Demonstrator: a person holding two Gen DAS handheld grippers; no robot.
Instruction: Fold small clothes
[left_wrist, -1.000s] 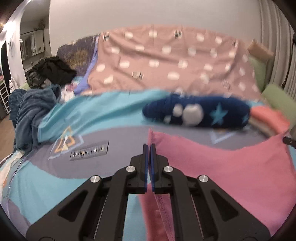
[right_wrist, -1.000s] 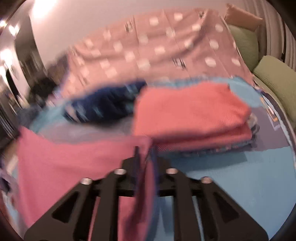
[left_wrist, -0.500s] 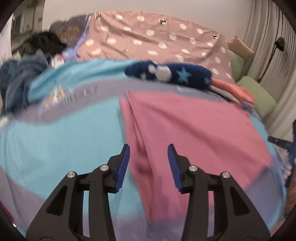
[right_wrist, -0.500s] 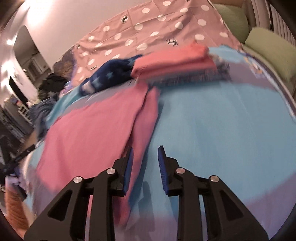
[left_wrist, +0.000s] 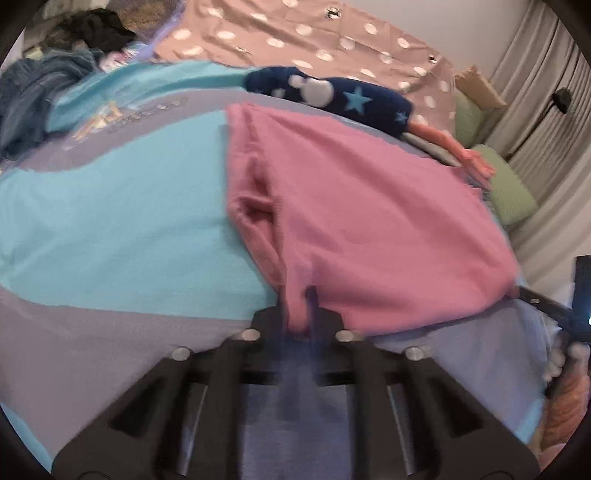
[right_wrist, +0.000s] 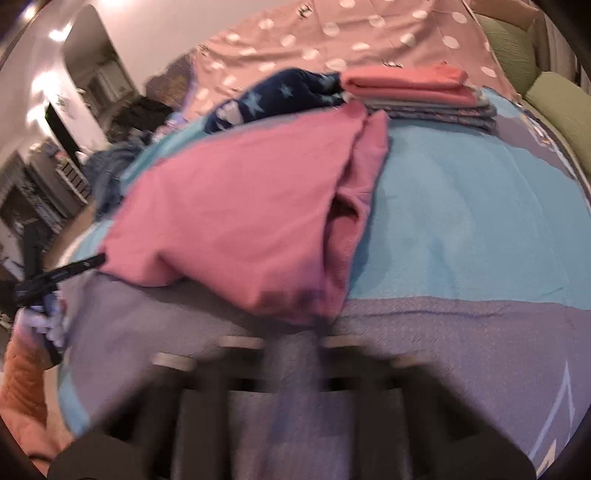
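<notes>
Left gripper: jaws closing on the near corner of the pink garment.
Right gripper: blurred, clamped at the garment's other near corner.
Progress: garment lies flat on the bedspread, partly folded.
Beyond: navy star cloth, folded stack; nothing blocks.

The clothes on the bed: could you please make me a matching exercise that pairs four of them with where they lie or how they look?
Things:
1. pink garment
2. navy garment with stars
3. coral garment
4. green cushion

Descriptions:
A. folded, on top of a stack of folded clothes
B. at the far right edge of the bed, near the curtain
C. spread across the blue and grey cover, its near edge at the grippers
D. bunched up just beyond the pink one

Pairs: 1-C, 2-D, 3-A, 4-B
</notes>
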